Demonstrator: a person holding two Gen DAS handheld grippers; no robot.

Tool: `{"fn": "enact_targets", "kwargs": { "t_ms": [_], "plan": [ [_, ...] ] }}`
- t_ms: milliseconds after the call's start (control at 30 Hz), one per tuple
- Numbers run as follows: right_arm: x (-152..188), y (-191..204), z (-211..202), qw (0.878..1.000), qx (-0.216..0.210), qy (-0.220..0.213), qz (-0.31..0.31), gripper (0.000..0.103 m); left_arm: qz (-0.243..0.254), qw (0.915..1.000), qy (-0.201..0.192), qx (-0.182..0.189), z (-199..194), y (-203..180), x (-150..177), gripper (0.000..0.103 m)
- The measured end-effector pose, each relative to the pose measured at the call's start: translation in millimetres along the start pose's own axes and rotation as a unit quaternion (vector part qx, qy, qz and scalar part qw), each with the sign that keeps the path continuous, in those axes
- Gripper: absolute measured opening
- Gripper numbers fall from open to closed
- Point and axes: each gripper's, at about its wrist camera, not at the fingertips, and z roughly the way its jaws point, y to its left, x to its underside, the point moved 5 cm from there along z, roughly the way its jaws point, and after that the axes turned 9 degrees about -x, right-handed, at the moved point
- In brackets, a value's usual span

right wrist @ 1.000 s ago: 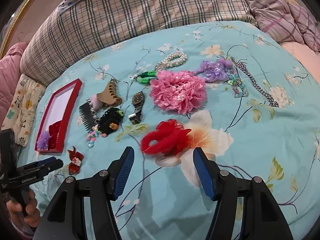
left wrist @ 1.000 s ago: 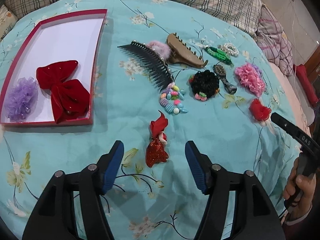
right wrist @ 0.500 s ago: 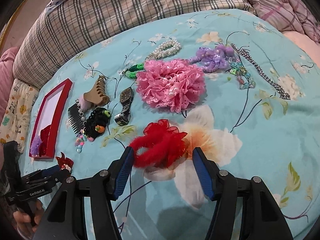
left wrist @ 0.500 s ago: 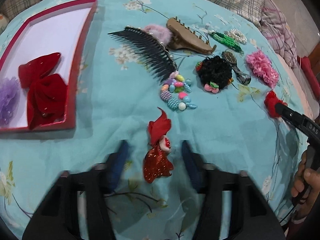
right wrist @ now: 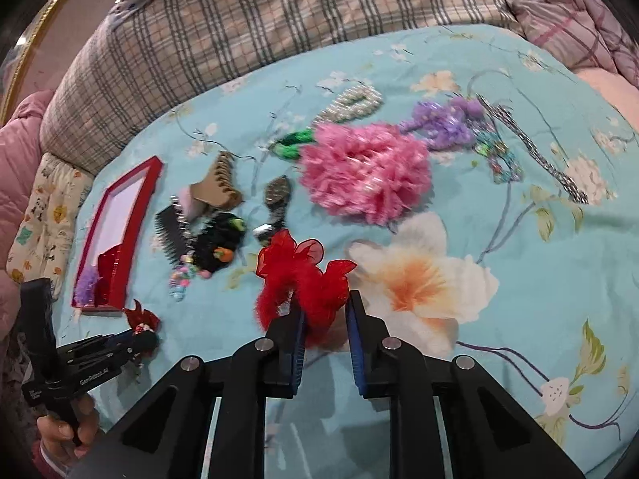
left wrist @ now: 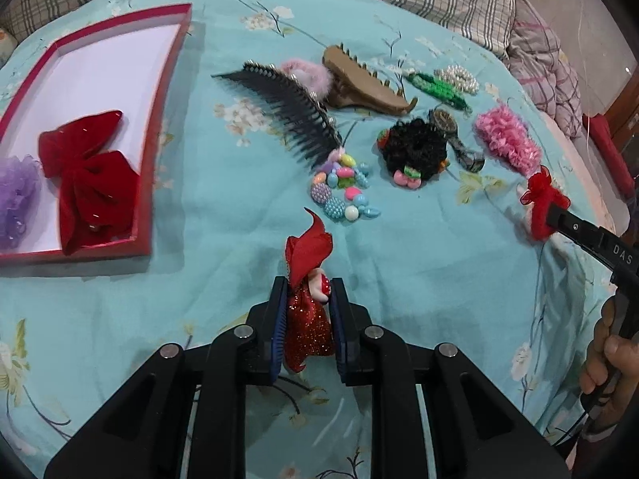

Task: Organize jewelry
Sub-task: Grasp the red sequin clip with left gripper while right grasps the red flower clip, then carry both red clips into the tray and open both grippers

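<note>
The left gripper (left wrist: 307, 291) points steeply down at the bedspread (left wrist: 239, 239), and its jaws, which have just been closing, now clamp the sparkly lower half of a red glitter hair clip (left wrist: 308, 279); the clip's pointed red tip sticks up past the blue pads. Beyond it lie a cluster of pastel beads (left wrist: 343, 191), a black comb (left wrist: 287, 111) and a tan claw clip (left wrist: 359, 84). At far left, the red tray (left wrist: 159, 119) holds a red velvet bow (left wrist: 88, 171) and a purple scrunchie (left wrist: 16, 195).

The right gripper (right wrist: 325, 319), also tilted downward, has just been closing too, and its pads pinch the near edge of a red frilly scrunchie (right wrist: 299, 279). Past it sit a large pink scrunchie (right wrist: 363, 171), a watch (right wrist: 275, 203) and a pearl bracelet (right wrist: 355, 101). A hand (left wrist: 607, 363) grips the right gripper's handle at the edge of the left view.
</note>
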Motion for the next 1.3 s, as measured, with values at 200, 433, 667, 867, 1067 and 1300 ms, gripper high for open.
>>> {"fn": "enact_targets", "kwargs": {
  "t_ms": [200,433,667,867,1067,1300],
  "plan": [
    [-5.2,28.5,2.2,1.0,-0.022,0.0,-0.021,0.019,-0.021,0.9994,-0.027,-0.008,-20.4,15.2,-12.6,0.018],
    [-6.9,75.4,23.5,0.997,-0.061,0.02,-0.047,0.019,-0.053,0.997,-0.053,-0.022,-39.6,48.8,-27.9,0.018],
    [-12.9,133.6,48.4,0.991,-0.107,0.036,-0.077,0.019,-0.091,0.9924,-0.069,-0.045,-51.9,91.6,-35.8,0.018],
    [-17.4,181.4,73.3,0.984,-0.139,0.049,-0.101,0.019,-0.123,0.9874,-0.079,-0.062,-58.3,132.2,-47.5,0.018],
    [-26.4,220.7,105.6,0.978,-0.16,0.066,-0.114,0.019,-0.146,0.9826,-0.084,-0.077,-59.1,171.2,-61.4,0.018],
    [-35.5,264.7,147.3,0.972,-0.178,0.081,-0.129,0.019,-0.164,0.9792,-0.077,-0.091,-44.4,208.2,-82.5,0.018]
  ]
}}
